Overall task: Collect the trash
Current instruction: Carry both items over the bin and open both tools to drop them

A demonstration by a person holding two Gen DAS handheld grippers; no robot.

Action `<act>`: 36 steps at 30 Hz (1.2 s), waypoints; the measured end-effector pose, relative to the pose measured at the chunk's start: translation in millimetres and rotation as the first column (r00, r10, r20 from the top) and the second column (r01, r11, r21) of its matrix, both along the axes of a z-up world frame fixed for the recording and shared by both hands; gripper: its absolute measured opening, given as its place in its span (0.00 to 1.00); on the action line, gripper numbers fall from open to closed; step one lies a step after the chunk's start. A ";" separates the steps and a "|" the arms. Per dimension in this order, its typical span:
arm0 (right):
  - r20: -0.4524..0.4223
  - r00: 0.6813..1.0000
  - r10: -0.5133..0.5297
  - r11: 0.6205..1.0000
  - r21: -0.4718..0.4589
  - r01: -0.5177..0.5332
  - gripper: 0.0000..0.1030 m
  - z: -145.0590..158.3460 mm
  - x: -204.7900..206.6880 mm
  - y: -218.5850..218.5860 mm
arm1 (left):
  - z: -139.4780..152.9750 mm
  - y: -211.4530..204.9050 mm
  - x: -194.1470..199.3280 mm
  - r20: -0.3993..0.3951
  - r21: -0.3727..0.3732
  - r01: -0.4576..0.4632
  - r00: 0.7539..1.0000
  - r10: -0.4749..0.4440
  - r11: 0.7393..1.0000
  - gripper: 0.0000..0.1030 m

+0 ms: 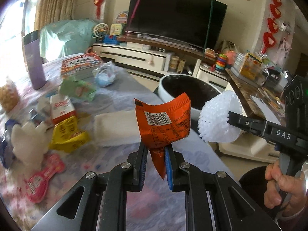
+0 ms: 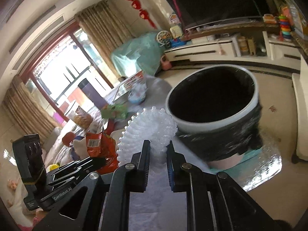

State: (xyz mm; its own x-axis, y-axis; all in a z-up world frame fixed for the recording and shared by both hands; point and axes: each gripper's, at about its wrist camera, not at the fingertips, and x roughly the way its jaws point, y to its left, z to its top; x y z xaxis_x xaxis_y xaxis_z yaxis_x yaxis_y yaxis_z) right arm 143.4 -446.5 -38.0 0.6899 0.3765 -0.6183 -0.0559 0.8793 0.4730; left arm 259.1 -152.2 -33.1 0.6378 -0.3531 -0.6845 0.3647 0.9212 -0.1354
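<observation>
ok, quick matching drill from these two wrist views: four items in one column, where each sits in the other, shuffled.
Items:
1. orange foil snack wrapper
2. white foam fruit net
3. white bin with black liner
4. tall purple bottle

Places:
A. standing on the table, far side
B. clamped in the right tool
C. clamped in the left tool
D. ahead of both tools, mouth open

Pairs: 1-C, 2-B, 3-D, 4-A

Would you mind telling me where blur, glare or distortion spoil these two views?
Left wrist view: the window is blown out white, the table's left side is motion-smeared, the orange wrapper stays sharp. Right wrist view: the bin is streaked by motion, the fisheye bends the cabinet.
</observation>
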 end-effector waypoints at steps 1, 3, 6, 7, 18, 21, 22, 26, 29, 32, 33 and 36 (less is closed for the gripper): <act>0.003 1.000 -0.006 1.000 -0.003 0.006 0.15 1.2 0.8 -3.5 | -1.3 -2.9 3.8 0.000 0.000 0.003 1.000 -0.003 1.000 0.15; 0.010 1.000 -0.020 1.000 -0.015 0.020 0.15 3.3 2.3 -9.6 | -2.4 -10.9 13.9 -0.003 0.001 0.014 1.000 -0.014 1.000 0.15; 0.019 0.999 -0.039 0.999 -0.026 0.039 0.15 6.5 6.6 -20.6 | -1.1 -22.4 24.2 -0.002 0.002 0.028 1.000 -0.028 1.000 0.15; 0.021 0.999 -0.045 0.999 -0.029 0.046 0.15 7.5 8.6 -24.0 | -0.6 -27.1 28.9 0.000 0.004 0.033 0.999 -0.033 0.999 0.15; 0.016 0.996 -0.092 0.993 -0.076 0.093 0.15 7.5 39.4 -51.6 | 4.1 -74.1 68.7 0.002 0.007 0.072 0.997 -0.072 0.997 0.15; 0.011 0.995 -0.098 0.991 -0.091 0.099 0.15 6.2 47.8 -57.7 | 3.4 -84.9 85.2 -0.002 0.013 0.075 0.997 -0.075 0.997 0.15; 0.009 0.995 -0.099 0.991 -0.092 0.100 0.16 5.8 49.3 -59.5 | 3.5 -86.5 88.3 -0.007 0.011 0.077 0.997 -0.076 0.997 0.15; -0.008 0.995 -0.103 0.989 -0.110 0.102 0.16 2.3 59.7 -65.8 | 1.2 -99.3 107.6 -0.030 0.012 0.078 0.997 -0.077 0.997 0.15; -0.021 0.994 -0.104 0.988 -0.117 0.101 0.16 0.5 63.4 -68.6 | 2.0 -107.9 114.3 -0.035 0.015 0.082 0.996 -0.081 0.997 0.16; -0.034 0.994 -0.108 0.987 -0.121 0.103 0.16 -1.6 70.1 -74.3 | 0.2 -116.3 123.3 -0.046 0.019 0.085 0.995 -0.084 0.996 0.16; -0.038 0.993 -0.109 0.987 -0.123 0.104 0.17 -2.5 71.9 -75.8 | -1.9 -120.0 127.8 -0.050 0.024 0.086 0.995 -0.085 0.996 0.16; -0.051 0.992 -0.112 0.986 -0.129 0.104 0.18 -4.2 76.1 -79.1 | -5.2 -127.6 134.4 -0.060 0.031 0.087 0.995 -0.085 0.996 0.16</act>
State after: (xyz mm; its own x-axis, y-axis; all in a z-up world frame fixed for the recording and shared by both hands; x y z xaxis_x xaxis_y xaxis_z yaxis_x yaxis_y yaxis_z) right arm 219.6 -525.7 -42.2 0.6839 0.2184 -0.6961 0.0668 0.9314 0.3579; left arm 393.5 -279.8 -38.4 0.5645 -0.3808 -0.7324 0.4347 0.8914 -0.1284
